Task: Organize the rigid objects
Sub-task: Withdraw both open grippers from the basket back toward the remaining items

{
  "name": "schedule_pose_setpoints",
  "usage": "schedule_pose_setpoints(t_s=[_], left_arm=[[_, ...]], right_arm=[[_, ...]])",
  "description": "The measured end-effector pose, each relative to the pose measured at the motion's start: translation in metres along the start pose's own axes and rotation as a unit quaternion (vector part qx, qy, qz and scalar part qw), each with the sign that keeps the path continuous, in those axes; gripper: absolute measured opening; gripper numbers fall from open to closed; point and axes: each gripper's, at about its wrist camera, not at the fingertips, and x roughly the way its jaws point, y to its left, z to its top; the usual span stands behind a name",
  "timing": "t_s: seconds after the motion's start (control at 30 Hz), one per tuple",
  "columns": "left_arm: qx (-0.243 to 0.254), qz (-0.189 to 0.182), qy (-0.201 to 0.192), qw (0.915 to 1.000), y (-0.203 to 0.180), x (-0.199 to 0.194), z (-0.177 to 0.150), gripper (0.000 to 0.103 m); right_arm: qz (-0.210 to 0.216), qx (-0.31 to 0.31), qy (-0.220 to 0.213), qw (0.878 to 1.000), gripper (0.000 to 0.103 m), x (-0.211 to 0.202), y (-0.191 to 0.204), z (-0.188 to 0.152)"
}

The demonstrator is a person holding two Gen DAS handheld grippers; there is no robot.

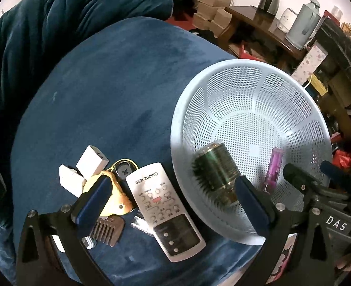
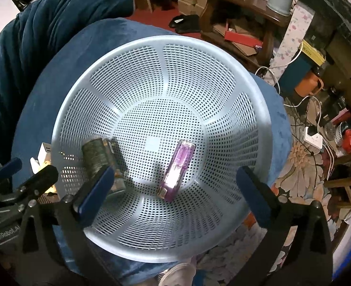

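Note:
A pale blue mesh basket [image 1: 223, 76] [image 2: 63, 109] sits on a round blue velvet cushion [image 1: 103, 83]. Inside it lie a green-gold cylinder with bristles [image 1: 216, 164] [image 2: 96, 155] and a purple lighter [image 1: 274, 166] [image 2: 177, 169]. My right gripper [image 2: 174, 178] hangs open over the basket, with the lighter lying loose between its fingers. My left gripper [image 1: 173, 183] is open above a white Galanz remote [image 1: 161, 205] at the basket's left rim. Beside the remote lie a key fob [image 1: 124, 170], a white charger [image 1: 91, 160], a yellow object [image 1: 113, 200] and a brown comb [image 1: 108, 230].
A dark blue blanket [image 1: 56, 23] is piled behind the cushion. At the back right stand a wooden table [image 1: 259, 21] with a kettle and a thermos [image 1: 304, 23]. Cables and a power strip [image 2: 313, 138] lie on the floral floor, and a shoe [image 2: 177, 271] shows below the basket.

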Motion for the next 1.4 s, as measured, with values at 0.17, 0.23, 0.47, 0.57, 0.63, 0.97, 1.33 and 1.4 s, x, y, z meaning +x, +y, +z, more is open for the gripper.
schedule_pose_setpoints(t_s=[0.17, 0.23, 0.47, 0.57, 0.63, 0.97, 1.33, 1.4], left_arm=[[-0.002, 0.0, 0.006, 1.0, 0.002, -0.001, -0.001, 0.102], [-0.001, -0.001, 0.005, 1.0, 0.002, -0.002, -0.002, 0.102], [-0.006, 0.0, 0.004, 1.0, 0.01, -0.008, -0.005, 0.102], [-0.014, 0.001, 0.004, 0.9999, 0.015, -0.01, -0.007, 0.102], [-0.018, 0.002, 0.004, 0.9998, 0.02, -0.011, -0.009, 0.102], [-0.048, 0.008, 0.01, 0.9988, 0.047, -0.014, -0.022, 0.102], [-0.079, 0.019, 0.013, 0.9966, 0.079, -0.021, -0.039, 0.102], [-0.084, 0.02, 0.014, 0.9962, 0.084, -0.022, -0.043, 0.102]], right_arm=[[0.0, -0.005, 0.0, 1.0, 0.103, 0.001, 0.004, -0.002], [0.002, -0.004, 0.001, 1.0, 0.103, 0.0, 0.005, -0.002], [0.004, -0.009, 0.0, 1.0, 0.103, -0.002, 0.013, -0.003], [0.006, -0.014, -0.001, 1.0, 0.103, -0.004, 0.018, -0.003], [0.008, -0.019, -0.001, 1.0, 0.103, -0.005, 0.022, -0.004], [0.019, -0.039, -0.002, 0.999, 0.103, -0.008, 0.043, -0.005], [0.033, -0.064, 0.003, 0.997, 0.103, -0.012, 0.072, -0.013], [0.036, -0.072, 0.003, 0.997, 0.103, -0.012, 0.078, -0.015]])
